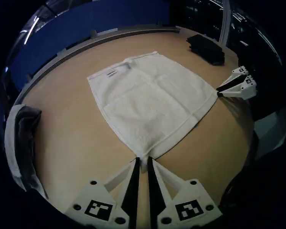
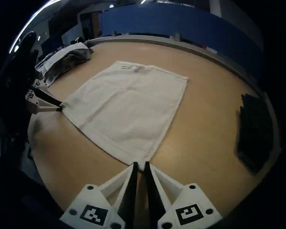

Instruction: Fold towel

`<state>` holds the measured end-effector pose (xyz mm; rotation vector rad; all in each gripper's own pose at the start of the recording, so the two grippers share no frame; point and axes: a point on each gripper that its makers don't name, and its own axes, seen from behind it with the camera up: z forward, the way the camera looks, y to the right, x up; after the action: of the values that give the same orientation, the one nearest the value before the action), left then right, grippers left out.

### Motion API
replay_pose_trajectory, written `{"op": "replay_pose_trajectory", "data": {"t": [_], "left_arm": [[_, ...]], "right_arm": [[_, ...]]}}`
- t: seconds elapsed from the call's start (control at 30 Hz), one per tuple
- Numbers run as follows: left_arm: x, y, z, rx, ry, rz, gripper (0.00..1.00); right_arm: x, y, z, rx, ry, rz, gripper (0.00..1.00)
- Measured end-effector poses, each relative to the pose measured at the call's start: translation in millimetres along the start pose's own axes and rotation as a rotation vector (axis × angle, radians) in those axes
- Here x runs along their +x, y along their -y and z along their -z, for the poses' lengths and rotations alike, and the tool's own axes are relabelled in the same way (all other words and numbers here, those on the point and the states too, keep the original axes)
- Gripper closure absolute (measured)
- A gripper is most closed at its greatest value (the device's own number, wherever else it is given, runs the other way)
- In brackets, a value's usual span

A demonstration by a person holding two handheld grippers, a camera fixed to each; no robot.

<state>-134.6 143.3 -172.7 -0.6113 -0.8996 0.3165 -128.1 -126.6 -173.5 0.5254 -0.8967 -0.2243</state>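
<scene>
Towel [image 1: 150, 99] lies spread flat in the middle of the table [image 1: 66, 126], in one layer, almost a rectangle. It is white terry cloth with a soft, fine nap. A flatter woven band runs along the hem, and faint fold lines cross the middle. A small label [image 1: 118, 71] sits at the far hem. The two corners of the near hem are taken by the grippers, one each.

The left gripper view looks along the left gripper [image 1: 143, 162]. Its two white fingers with black inner sides are pressed nearly together. The towel corner goes in between the tips, a little bunched, so the jaws pinch it. This view also gives the right gripper [image 1: 219, 92] from the side, farther off to the right, its tips closed on the other corner.

The right gripper view gives the opposite. There the right gripper's own fingers meet at its corner with only a narrow slit between them, and the cloth stays flat up to the tips. The left gripper is seen at the left, its tips on its corner. Between the two corners the hem lies straight on the table.

The table is smooth light wood. A black stack [image 1: 206, 49] of folded cloth lies on it at the far right, well apart from the towel. A loose pile [image 1: 23, 141] of white and grey cloth lies at the left edge. A blue wall [image 1: 105, 19] stands behind the table.
</scene>
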Motion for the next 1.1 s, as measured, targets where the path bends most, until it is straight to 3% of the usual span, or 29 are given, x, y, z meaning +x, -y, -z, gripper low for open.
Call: {"op": "replay_pose_trajectory", "data": {"t": [0.5, 1.1], "left_arm": [[2, 0.4, 5.4, -0.010, 0.010, 0.022, 0.90], [29, -7.4, 50.9, -0.006, -0.015, 0.059, 0.90]], "right_arm": [[7, 0, 11.9, 0.006, -0.004, -0.001, 0.90], [34, 6, 65.0, 0.014, -0.071, -0.023, 0.90]]}}
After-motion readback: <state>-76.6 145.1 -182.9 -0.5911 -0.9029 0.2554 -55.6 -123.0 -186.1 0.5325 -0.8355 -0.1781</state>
